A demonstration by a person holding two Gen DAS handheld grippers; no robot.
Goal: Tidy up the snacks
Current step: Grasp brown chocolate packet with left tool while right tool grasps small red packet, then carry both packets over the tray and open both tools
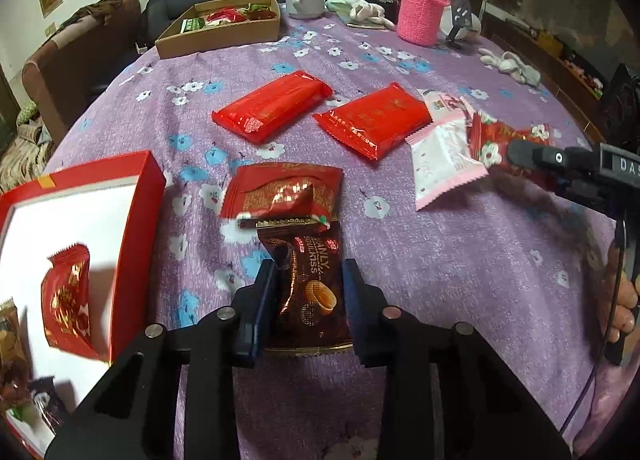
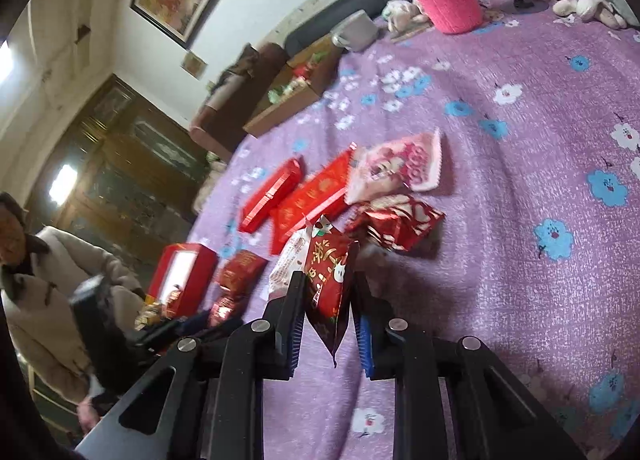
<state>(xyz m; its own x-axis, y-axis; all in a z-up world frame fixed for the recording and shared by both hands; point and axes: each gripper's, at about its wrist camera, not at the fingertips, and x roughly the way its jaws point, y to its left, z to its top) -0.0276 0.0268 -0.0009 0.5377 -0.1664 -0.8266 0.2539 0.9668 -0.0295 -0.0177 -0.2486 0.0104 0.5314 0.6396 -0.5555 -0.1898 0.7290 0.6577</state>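
Note:
My left gripper (image 1: 310,272) is shut on a brown biscuit packet (image 1: 310,292) just above the purple floral cloth. A red packet (image 1: 284,189) lies just beyond it. The red box (image 1: 136,219) with a white inside stands at the left and holds several snacks. Two long red packets (image 1: 272,105) (image 1: 374,119) and a white-pink packet (image 1: 444,157) lie mid-table. My right gripper (image 2: 326,280) is shut on a red snack packet (image 2: 326,280) and holds it on edge; it also shows in the left wrist view (image 1: 516,151). A red floral packet (image 2: 396,221) and a pink packet (image 2: 400,167) lie ahead of it.
A brown cardboard tray (image 1: 220,35) with snacks stands at the back left. A white mug (image 1: 306,1), a pink knitted jar (image 1: 422,11), soft toys (image 1: 510,65) and a black stand (image 1: 460,19) stand along the back. A person (image 2: 36,300) is at the left.

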